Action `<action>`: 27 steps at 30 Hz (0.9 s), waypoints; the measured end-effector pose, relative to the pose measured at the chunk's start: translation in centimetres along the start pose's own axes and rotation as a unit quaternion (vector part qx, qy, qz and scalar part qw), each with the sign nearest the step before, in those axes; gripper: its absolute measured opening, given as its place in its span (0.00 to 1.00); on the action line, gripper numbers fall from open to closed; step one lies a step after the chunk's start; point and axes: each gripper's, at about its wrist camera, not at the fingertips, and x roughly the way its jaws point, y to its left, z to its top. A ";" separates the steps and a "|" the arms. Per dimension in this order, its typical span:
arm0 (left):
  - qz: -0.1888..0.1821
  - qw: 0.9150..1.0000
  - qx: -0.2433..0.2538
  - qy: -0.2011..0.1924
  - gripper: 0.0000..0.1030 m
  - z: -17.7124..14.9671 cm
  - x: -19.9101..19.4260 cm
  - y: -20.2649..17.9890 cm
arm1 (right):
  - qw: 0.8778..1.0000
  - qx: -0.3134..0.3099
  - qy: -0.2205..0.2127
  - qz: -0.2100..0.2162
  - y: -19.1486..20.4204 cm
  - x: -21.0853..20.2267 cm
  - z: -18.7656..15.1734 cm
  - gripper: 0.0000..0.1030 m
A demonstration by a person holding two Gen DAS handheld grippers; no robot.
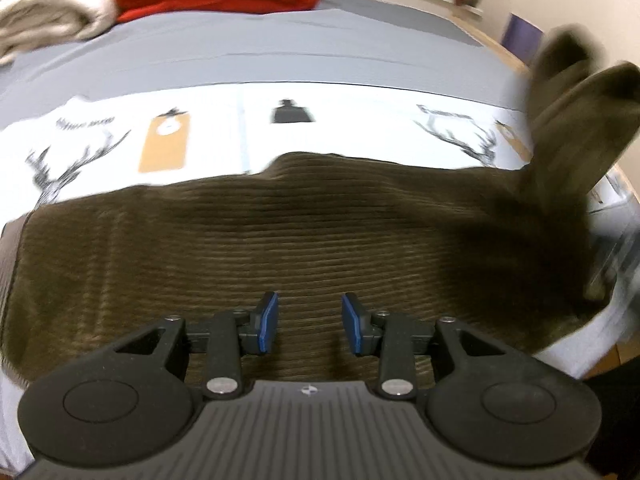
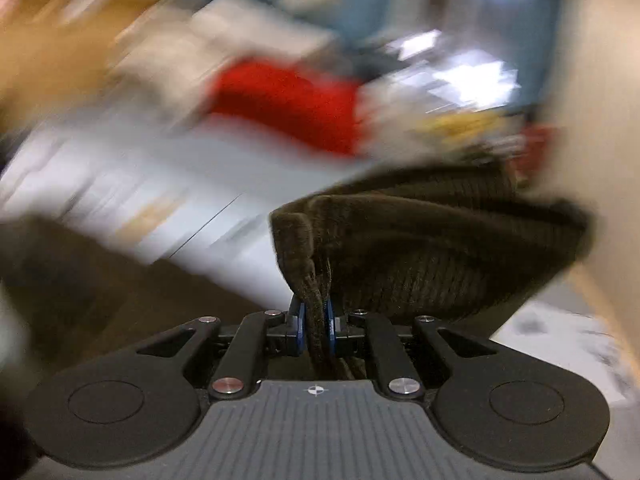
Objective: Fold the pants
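Brown corduroy pants (image 1: 280,240) are spread lengthwise across a white stag-printed cloth (image 1: 200,128) on a grey bed (image 1: 280,60), as seen only in the left wrist view; one end is raised at right. The left gripper (image 1: 310,322) is held part open above the fabric, gripping nothing. In the blurred right view, the right gripper (image 2: 316,326) is clamped on a bunched hem. The cloth's lettering cannot be read.

Left tongs (image 1: 309,322) parted above brown corduroy pants (image 1: 260,248) on white printed sheet (image 1: 208,128); leg ends lifted at right.
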 end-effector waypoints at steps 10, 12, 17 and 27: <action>0.003 1.000 -0.027 0.005 0.44 -0.5 -0.9 2.3 | 0.984 -0.103 0.072 0.127 6.7 1.8 -2.3 0.36; 0.003 1.000 -0.026 0.005 0.44 -0.4 -0.8 2.1 | 0.988 -0.088 0.058 0.115 6.0 1.7 -1.7 0.45; 0.003 1.000 -0.019 0.011 0.44 -0.4 -0.2 1.5 | 0.987 -0.081 0.081 0.113 6.0 3.7 -2.1 0.47; 0.007 0.999 -0.028 0.013 0.44 -0.2 0.4 1.6 | 0.988 -0.096 0.067 0.104 7.3 4.6 -2.0 0.06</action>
